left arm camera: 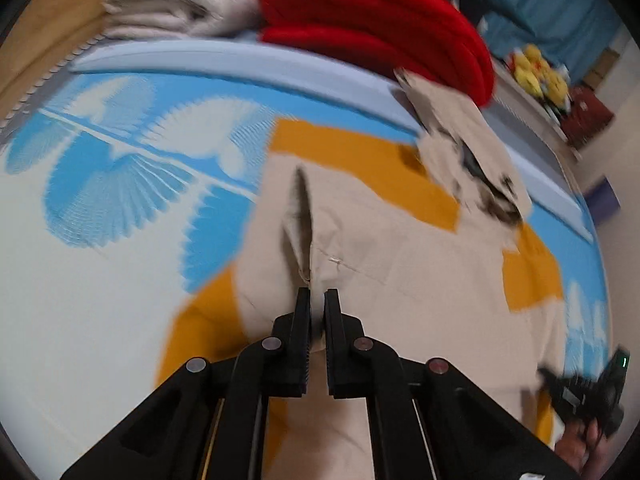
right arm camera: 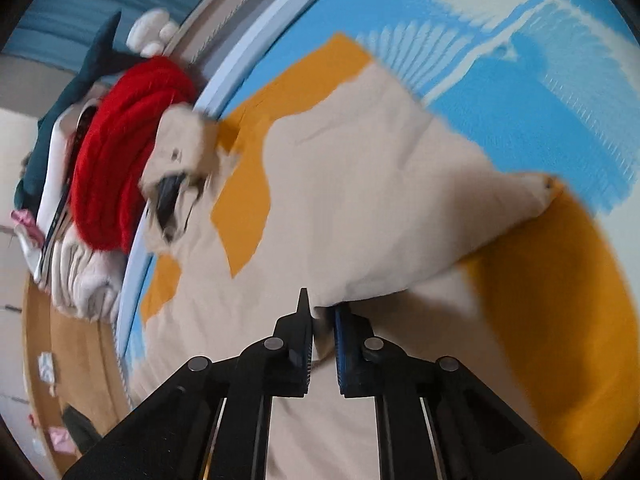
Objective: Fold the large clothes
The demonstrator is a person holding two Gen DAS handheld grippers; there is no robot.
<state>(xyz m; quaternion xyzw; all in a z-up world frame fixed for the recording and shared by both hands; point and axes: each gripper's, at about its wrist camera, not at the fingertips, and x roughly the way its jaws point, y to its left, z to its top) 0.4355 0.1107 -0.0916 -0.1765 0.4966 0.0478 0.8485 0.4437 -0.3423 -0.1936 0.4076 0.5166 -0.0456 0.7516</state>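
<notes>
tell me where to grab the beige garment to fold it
Grip the beige garment at its near edge, coming in from above and the near side. It lies flat on the bed, so only edges and raised creases offer a pinch. Both hand-held grippers, left and right, already pinch there.

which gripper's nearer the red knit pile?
Hard to call. The left gripper and the right gripper each pinch the beige garment, both well short of the red knit pile.
</notes>
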